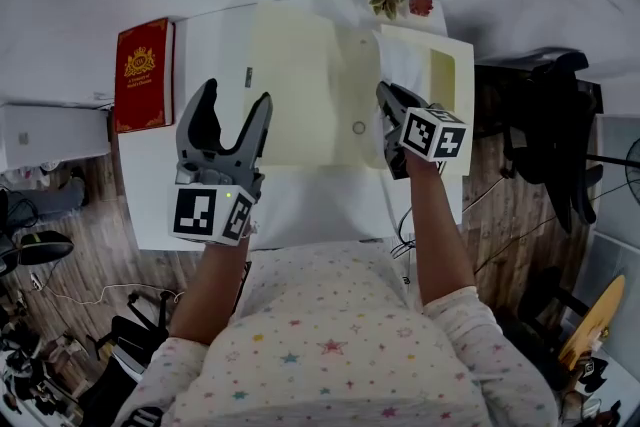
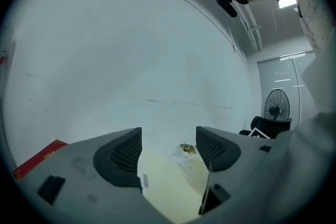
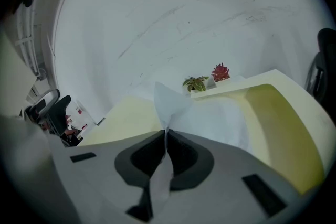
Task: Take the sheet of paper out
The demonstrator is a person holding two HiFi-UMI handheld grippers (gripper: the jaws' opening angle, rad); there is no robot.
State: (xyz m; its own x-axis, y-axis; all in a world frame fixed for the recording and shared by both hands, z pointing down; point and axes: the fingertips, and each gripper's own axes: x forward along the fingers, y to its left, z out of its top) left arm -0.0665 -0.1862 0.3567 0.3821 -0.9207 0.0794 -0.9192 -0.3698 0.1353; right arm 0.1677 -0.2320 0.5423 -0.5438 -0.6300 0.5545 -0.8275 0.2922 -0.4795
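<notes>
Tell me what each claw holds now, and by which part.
The right claw is shut on the sheet of paper, pinching its near edge. The left claw is open, holding nothing.

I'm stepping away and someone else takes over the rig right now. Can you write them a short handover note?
Left tool: open, empty, above the pale yellow paper folder lying open on the white table.
Right tool: shut on an edge of the white sheet of paper, which rises crumpled from the jaws.
Done: folder open, sheet gripped.
Left: draw the sheet clear of the folder; most of it lies on the folder.
</notes>
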